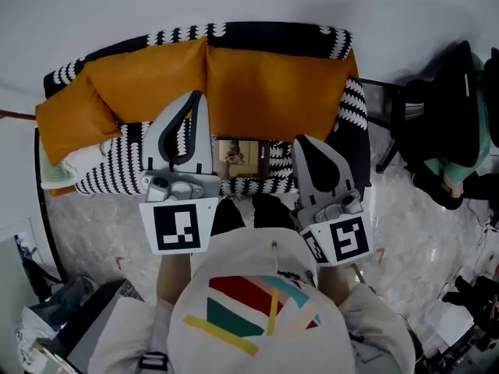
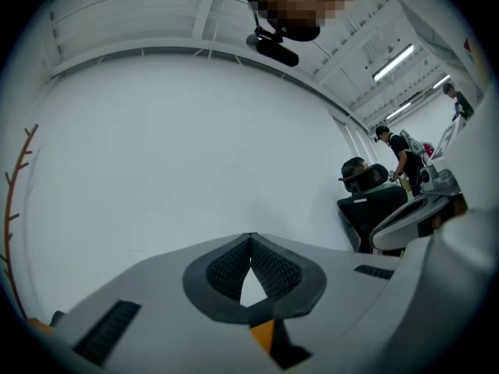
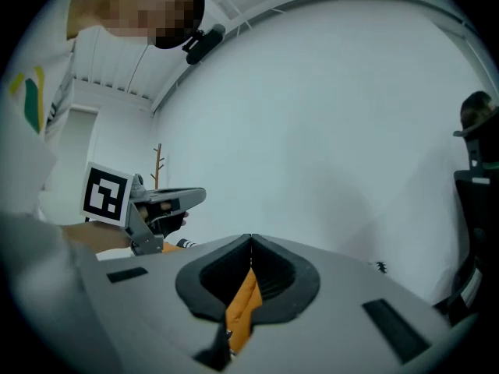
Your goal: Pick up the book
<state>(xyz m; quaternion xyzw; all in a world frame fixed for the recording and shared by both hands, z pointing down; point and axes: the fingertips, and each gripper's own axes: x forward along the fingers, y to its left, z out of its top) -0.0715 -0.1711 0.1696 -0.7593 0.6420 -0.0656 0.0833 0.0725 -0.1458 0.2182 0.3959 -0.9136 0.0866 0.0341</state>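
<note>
book (image 1: 240, 159) lies flat on sofa (image 1: 117, 170) seat below orange cushions (image 1: 265, 84), between both grippers. left gripper (image 1: 196, 100) jaws together, empty; right gripper (image 1: 301, 142) same. book probably light, stiff, slick-covered; best pinched across near edge.

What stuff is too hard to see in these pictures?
- Book: in the head view it is tiny and its cover is unreadable. The left gripper crowds its left edge.
- Book again: neither gripper view shows it. Both face a white wall.
- Sofa seat: in the head view it is largely hidden by the left gripper, the right gripper and the person's body.
- People: in the left gripper view they are too small.
</note>
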